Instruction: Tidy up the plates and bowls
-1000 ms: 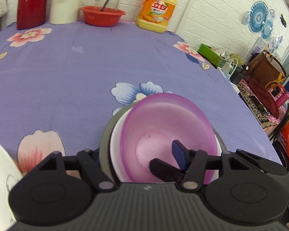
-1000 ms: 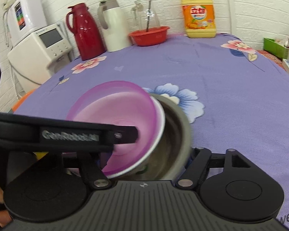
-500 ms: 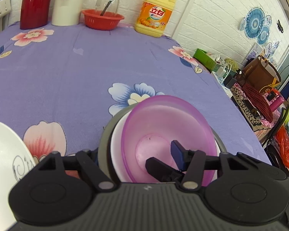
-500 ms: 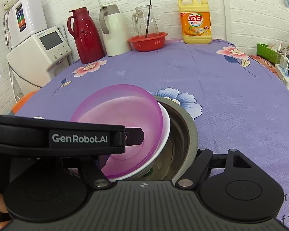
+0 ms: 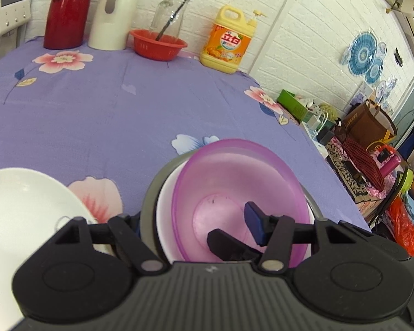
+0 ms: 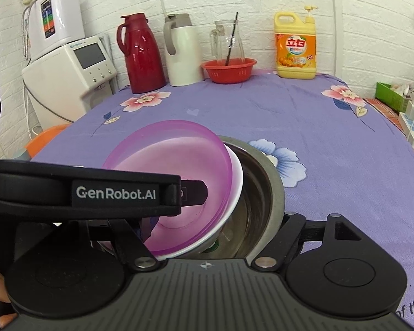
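A translucent purple bowl is nested in a white bowl, which sits tilted inside a steel bowl. My left gripper is shut on the stack's near rim; one blue-padded finger is inside the purple bowl, the other is hidden outside. In the right wrist view the same purple bowl, white bowl and steel bowl show. My right gripper is shut on the steel bowl's rim, its fingertips hidden. A white plate lies to the left.
At the table's far edge stand a red thermos, a white jug, a red basket with a glass pitcher, and a yellow detergent bottle. A water dispenser stands left. Clutter lies beyond the right edge.
Both grippers and the bowl stack have lifted and pulled back; more of the table and back wall shows. The white plate has come further into view on the left.
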